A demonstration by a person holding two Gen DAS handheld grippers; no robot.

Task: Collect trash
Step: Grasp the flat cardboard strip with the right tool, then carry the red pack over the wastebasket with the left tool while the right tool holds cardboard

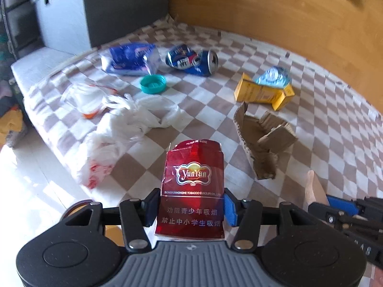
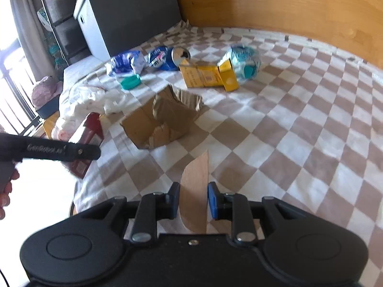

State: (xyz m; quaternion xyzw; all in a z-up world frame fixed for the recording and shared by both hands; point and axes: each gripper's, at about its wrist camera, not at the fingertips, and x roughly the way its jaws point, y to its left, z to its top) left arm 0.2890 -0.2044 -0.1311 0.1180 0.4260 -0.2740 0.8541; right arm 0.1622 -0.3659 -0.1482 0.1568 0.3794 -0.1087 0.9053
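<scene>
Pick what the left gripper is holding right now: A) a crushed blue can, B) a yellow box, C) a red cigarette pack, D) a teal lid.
C: the left gripper has its pads pressed on both sides of the red cigarette pack, lifted above the checkered cloth.

blue packet (image 1: 130,58) blurred, person's hand (image 2: 6,191) cut off

Bed's got a brown-and-white checkered blanket (image 2: 299,124) over it, with a wooden headboard (image 2: 275,7) curving along the far side. Off the end sits a grey-white box with a dark side (image 2: 115,19) — beside it dark drawers (image 2: 59,12) — plus a curtain (image 2: 21,24) and pale floor tiles (image 1: 28,172).
</scene>
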